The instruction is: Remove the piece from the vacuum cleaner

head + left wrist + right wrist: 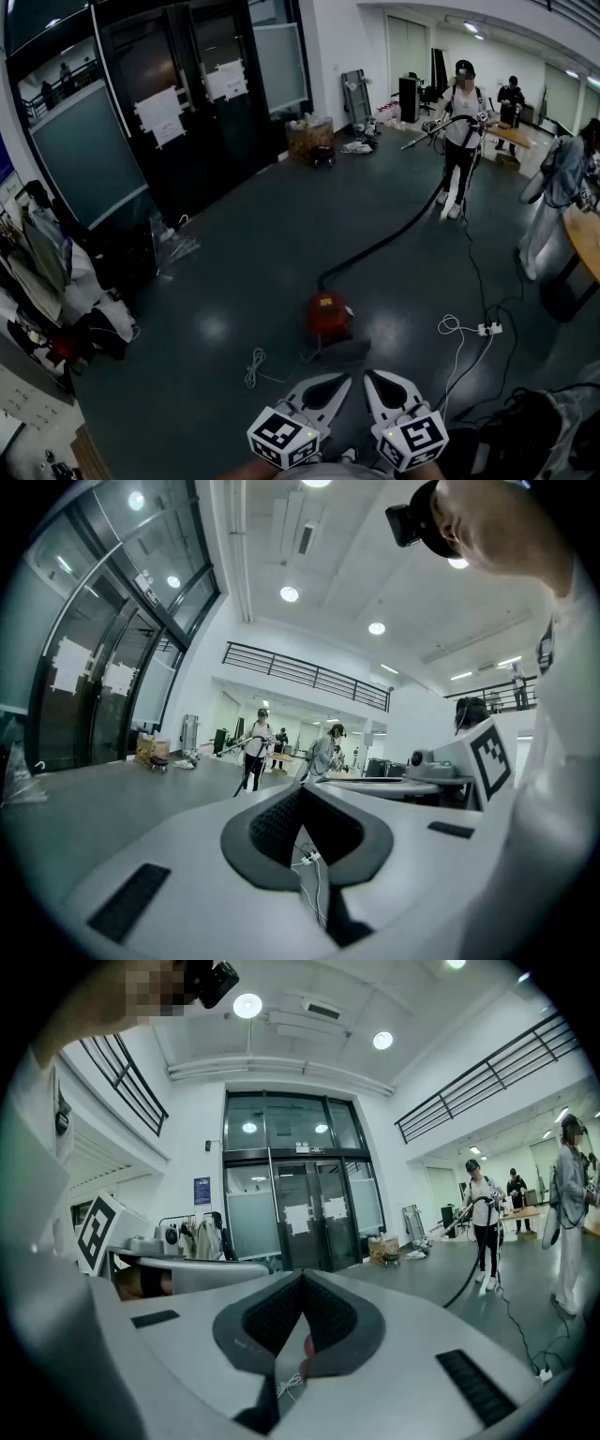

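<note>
Near: left gripper and right gripper, fingers closed together, both empty. Beyond, red vacuum cleaner on floor: probably heavy, rigid. Hose flexible; best gripped where it joins the body.

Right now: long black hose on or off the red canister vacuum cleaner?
Looks on: black hose runs into red vacuum cleaner; joint too small to confirm.

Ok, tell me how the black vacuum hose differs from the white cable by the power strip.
The vacuum hose is black and thick; the white cable is thin. The hose runs from the red vacuum cleaner up to a person; the cable lies looped beside the power strip. Both trail over the floor.
</note>
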`<state>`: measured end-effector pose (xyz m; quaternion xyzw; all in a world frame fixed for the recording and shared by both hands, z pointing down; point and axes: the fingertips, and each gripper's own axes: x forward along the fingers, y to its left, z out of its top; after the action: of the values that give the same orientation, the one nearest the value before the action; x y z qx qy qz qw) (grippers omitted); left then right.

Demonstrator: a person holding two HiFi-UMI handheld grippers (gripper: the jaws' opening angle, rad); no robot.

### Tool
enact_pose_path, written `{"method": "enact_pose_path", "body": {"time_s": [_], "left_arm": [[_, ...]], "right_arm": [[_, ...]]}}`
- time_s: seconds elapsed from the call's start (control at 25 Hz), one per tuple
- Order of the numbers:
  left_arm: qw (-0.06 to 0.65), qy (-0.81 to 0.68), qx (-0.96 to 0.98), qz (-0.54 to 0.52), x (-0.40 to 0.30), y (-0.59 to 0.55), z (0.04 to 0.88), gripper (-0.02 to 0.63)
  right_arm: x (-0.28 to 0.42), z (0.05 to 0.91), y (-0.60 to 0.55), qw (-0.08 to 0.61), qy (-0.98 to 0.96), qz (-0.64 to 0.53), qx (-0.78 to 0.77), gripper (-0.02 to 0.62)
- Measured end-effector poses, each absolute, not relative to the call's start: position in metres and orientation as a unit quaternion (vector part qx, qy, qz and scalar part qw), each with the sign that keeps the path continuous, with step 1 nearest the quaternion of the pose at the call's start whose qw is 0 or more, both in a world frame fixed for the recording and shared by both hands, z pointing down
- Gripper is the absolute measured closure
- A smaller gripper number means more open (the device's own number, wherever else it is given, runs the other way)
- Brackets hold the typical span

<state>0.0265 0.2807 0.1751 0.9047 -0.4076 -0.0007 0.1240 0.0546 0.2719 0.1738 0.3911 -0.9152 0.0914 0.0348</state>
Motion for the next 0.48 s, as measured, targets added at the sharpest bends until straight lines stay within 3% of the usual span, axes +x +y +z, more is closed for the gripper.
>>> {"method": "enact_pose_path", "body": {"time_s": [0.48], "left_arm": [[0.122,-0.410,0.904,0.002,0.0364,0.2847,0.1805,0.600]], "right_arm": [[0.0625,0.1767,0.2747,0.033,-0.918,0.088,0.386,0.580]]}}
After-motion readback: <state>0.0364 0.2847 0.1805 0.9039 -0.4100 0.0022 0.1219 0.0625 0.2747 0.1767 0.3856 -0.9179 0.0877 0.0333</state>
